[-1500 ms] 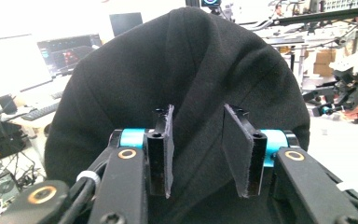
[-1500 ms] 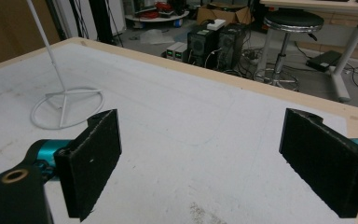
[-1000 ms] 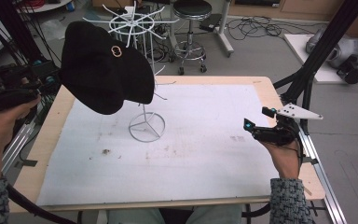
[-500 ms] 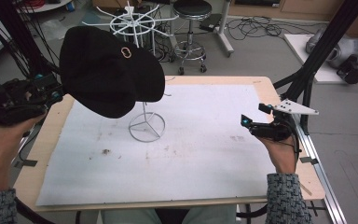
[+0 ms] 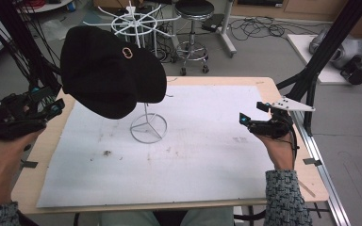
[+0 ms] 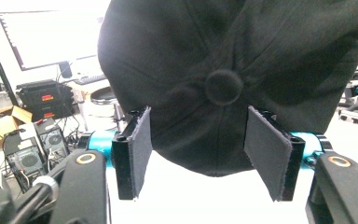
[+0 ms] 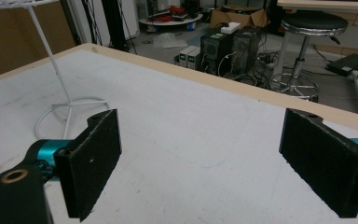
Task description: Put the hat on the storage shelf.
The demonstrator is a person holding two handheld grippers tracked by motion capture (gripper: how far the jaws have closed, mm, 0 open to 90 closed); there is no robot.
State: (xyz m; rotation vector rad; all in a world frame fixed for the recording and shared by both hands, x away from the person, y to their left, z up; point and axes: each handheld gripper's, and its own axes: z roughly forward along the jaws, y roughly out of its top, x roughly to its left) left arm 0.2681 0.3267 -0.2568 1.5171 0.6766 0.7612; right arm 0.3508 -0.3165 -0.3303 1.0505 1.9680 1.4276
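A: Cap (image 5: 111,75) sits on top of the white wire stand (image 5: 148,127), whose ring base rests on the mat (image 5: 202,155) left of middle, toward the far edge. Crown button faces your left gripper (image 5: 26,113), brim side swings toward the far edge.

B: So you've hung it already?

A: Looks that way. In the left gripper view the pads (image 6: 140,149) stand apart with the cap's rim just beyond them, nothing pinched. Your left jaws have just been opening, about half wide now, cap not between them. Release step, I'd say.

B: And your right gripper (image 5: 259,125)?

A: Parked near the mat's right edge, well apart from the stand. Jaws wide, bare mat between them in the right gripper view, holding nothing.

B: Next move?

A: Pull your left straight back toward the table's (image 5: 42,155) left edge, clear of the rim, no snagging. Cap overhangs the stand on your side and tilts, so a brush could tip it or drag it off. Right can stay put.
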